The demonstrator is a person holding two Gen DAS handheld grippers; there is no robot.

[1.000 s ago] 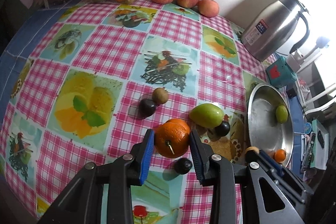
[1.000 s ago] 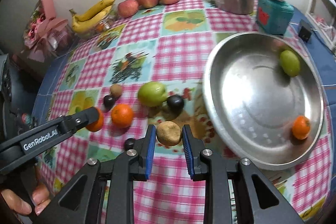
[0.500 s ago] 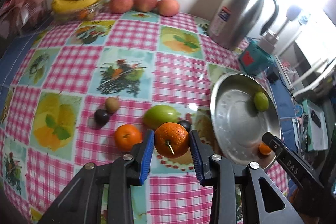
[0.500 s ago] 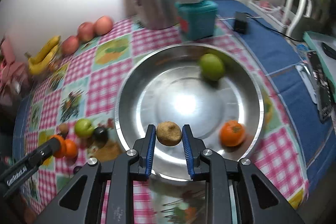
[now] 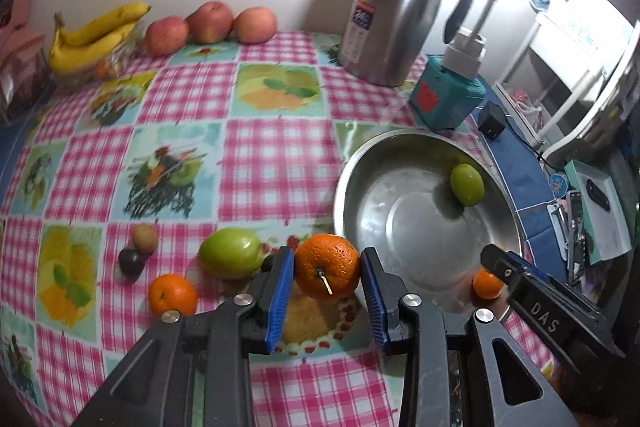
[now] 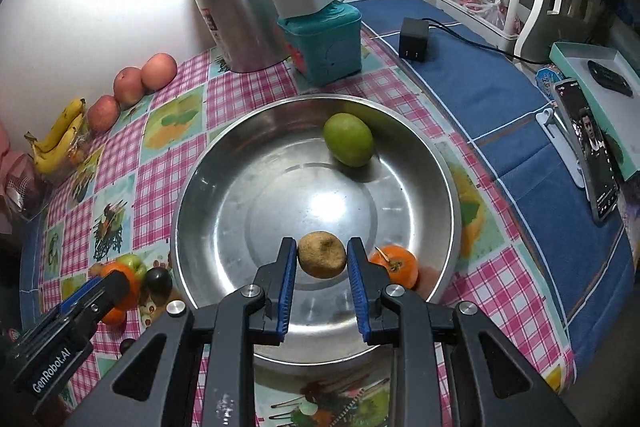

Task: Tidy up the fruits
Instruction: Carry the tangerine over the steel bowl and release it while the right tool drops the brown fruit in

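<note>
My left gripper (image 5: 327, 269) is shut on an orange (image 5: 327, 267), held above the table just left of the steel bowl (image 5: 360, 163). My right gripper (image 6: 322, 254) is shut on a small brown fruit (image 6: 322, 254), held over the bowl's (image 6: 192, 195) near side. In the bowl lie a green fruit (image 6: 349, 145) and a small orange (image 6: 394, 265). On the checked cloth lie a green fruit (image 5: 231, 258), an orange (image 5: 173, 294), a small brown fruit (image 5: 145, 238) and a dark fruit (image 5: 131, 263).
A steel jug (image 5: 394, 3) and a teal box (image 5: 448, 95) stand behind the bowl. Three apples (image 5: 210, 23) and bananas (image 5: 94, 39) lie by the wall. A charger (image 6: 414, 41), a phone (image 6: 590, 151) and a tray lie on the blue cloth at the right.
Both grippers have moved right toward the bowl with their fruit. The right gripper has gone from beside the bowl to over its near side, and closer to it.
</note>
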